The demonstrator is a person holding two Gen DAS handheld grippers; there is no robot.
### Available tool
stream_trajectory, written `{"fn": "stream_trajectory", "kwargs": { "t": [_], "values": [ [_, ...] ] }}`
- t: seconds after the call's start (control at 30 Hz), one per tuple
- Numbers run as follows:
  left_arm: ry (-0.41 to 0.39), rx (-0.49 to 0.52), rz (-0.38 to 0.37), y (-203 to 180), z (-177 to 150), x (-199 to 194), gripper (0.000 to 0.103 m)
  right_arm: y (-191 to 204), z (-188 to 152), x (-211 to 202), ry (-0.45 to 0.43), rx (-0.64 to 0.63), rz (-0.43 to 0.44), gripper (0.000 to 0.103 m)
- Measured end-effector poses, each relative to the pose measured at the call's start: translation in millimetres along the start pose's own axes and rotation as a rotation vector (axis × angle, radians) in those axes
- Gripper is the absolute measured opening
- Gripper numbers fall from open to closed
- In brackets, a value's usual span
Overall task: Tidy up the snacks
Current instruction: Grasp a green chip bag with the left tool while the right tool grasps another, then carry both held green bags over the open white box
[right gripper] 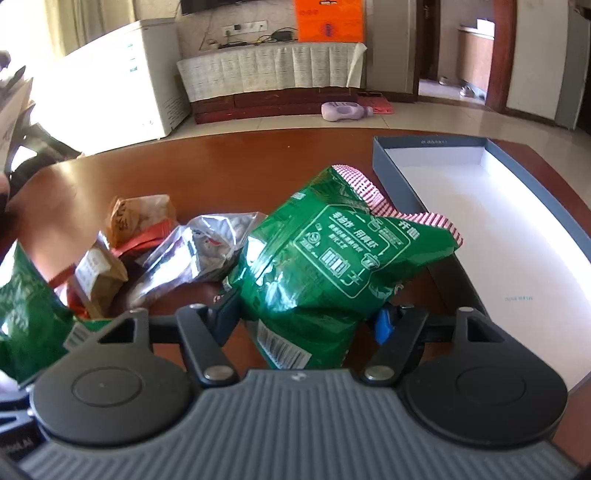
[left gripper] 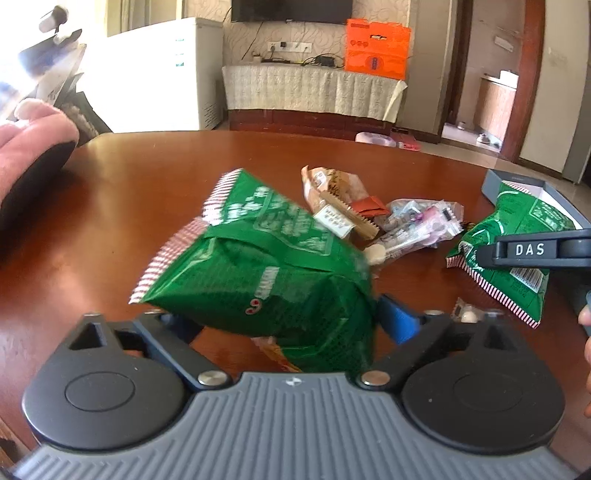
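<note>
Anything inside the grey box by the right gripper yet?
The grey box shows only a bare white floor. Its near left corner is hidden behind the green bag between the right gripper's fingers.

Both tools are angled downward: the left tool (left gripper: 284, 321) and the right tool (right gripper: 306, 317) are each closed on a bag.

Pretty lived-in room: patterned wallpaper (left gripper: 295, 33), pale tiled floor (right gripper: 424, 114), and a white chest freezer (left gripper: 162, 70) catching hard daylight from the left. There's a low cabinet with a cream cloth (left gripper: 310, 92) under a wall TV (left gripper: 291, 10), an orange box (left gripper: 376, 50) on top, and a wood-framed doorway (left gripper: 528, 81) on the right.
</note>
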State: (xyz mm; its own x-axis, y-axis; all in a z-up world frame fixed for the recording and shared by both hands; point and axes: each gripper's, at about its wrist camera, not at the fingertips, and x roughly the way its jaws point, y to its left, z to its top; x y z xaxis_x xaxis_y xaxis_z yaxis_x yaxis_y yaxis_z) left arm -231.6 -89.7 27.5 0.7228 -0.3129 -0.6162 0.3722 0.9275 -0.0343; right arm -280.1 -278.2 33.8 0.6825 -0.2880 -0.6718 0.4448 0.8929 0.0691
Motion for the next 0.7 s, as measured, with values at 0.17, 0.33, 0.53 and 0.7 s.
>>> {"fn": "stream_trajectory", "kwargs": {
  "t": [0.17,0.33,0.53,0.7],
  "values": [
    [-0.016,0.033,0.006,-5,0,-1,0.084,1,-3,-8,-0.002,-0.056,0.005,0.068],
    [-0.035,0.086,0.014,-13,0,-3,0.076,-1,-4,-18,-0.020,-0.085,0.004,0.067],
    [-0.041,0.101,0.012,-16,-1,-3,0.074,-1,-5,-25,-0.028,-0.138,-0.006,0.067],
    [-0.040,0.095,-0.006,-17,0,-3,0.067,-1,-5,-29,-0.035,-0.155,0.005,0.066]
  ]
}}
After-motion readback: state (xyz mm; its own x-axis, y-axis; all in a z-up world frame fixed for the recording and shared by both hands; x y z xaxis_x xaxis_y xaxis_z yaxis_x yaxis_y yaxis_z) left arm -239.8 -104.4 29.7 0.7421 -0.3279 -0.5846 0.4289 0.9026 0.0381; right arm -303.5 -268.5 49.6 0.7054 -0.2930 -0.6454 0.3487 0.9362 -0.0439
